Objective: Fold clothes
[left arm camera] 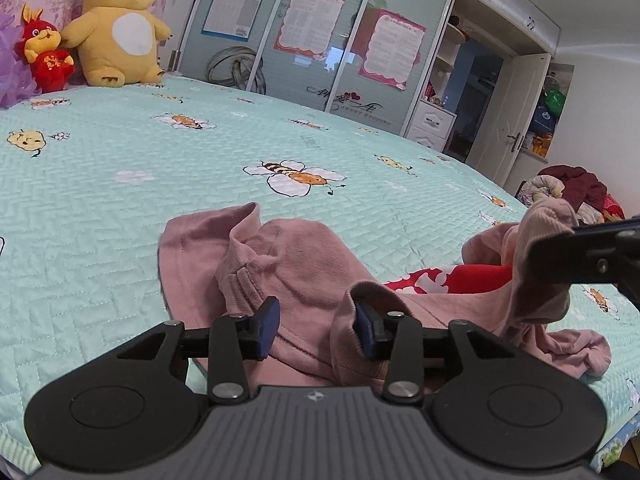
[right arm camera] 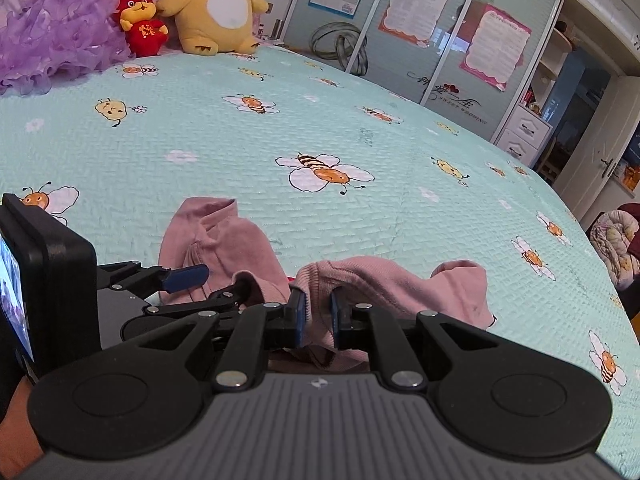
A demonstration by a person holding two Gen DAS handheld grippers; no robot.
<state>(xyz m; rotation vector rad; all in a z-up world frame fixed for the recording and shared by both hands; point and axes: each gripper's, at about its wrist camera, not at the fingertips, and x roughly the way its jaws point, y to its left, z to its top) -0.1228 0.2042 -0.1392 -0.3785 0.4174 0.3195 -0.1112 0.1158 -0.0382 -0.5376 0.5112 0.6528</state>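
A pink knit garment (left arm camera: 304, 256) lies crumpled on the bee-print bedspread (left arm camera: 120, 208). My left gripper (left arm camera: 316, 330) hovers low over it, jaws open, pink cloth lying under the gap and a fold draped against the right blue pad (left arm camera: 366, 332). To the right, my right gripper (left arm camera: 540, 248) lifts a bunched part of the same garment. In the right wrist view the right gripper (right arm camera: 318, 316) is shut on a ribbed pink edge (right arm camera: 316, 300) of the garment (right arm camera: 400, 280). The left gripper (right arm camera: 208, 284) sits at the left. A red floral cloth (left arm camera: 440, 280) shows beneath the pink.
A yellow plush toy (left arm camera: 116, 28) and a small red one (left arm camera: 44, 56) stand at the head of the bed, beside purple ruffles (right arm camera: 52, 28). Sliding wardrobe doors (left arm camera: 312, 40) run behind the bed. A heap of clothes (left arm camera: 576, 192) sits past the bed's right edge.
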